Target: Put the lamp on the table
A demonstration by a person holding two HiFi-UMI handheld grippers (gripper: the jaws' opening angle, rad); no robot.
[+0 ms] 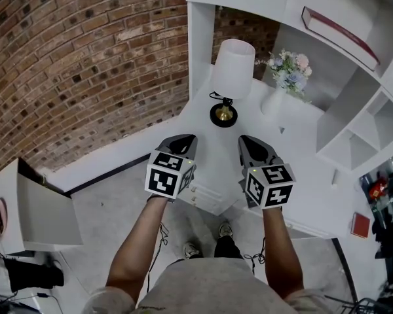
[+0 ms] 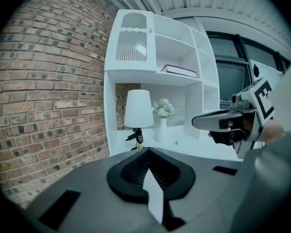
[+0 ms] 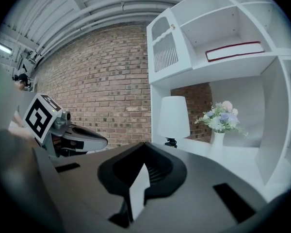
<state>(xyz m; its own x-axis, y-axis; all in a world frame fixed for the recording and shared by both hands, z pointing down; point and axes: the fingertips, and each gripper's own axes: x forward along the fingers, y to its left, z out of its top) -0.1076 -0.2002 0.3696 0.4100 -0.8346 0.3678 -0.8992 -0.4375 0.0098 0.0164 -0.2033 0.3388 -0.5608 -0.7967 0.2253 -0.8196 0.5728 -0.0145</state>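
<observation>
Head view looks steeply down on the lamp (image 1: 230,77), which stands upright on the white worktop (image 1: 301,139), in the back corner below the shelves (image 1: 354,110) and next to the brick wall (image 1: 72,57). Only this view shows its round base, gold inside a dark ring, and the clear gap between it and both grippers. The left gripper (image 1: 183,140) and right gripper (image 1: 249,142) are held side by side at the near edge of the worktop, well apart from the lamp and touching nothing. A vase (image 1: 275,100) of flowers stands just right of the lamp, apart from it.

The left gripper view shows what the head view cannot: this gripper's fingers (image 2: 136,166) pressed together with nothing between them. It also shows the lamp's white shade side-on, a book (image 2: 178,71) lying flat on a shelf above, and a dark window (image 2: 233,81) to the right.

The right gripper view shows its own fingers (image 3: 157,166) closed and empty too, the left gripper at its left edge, and the brick wall running well past the shelves.
</observation>
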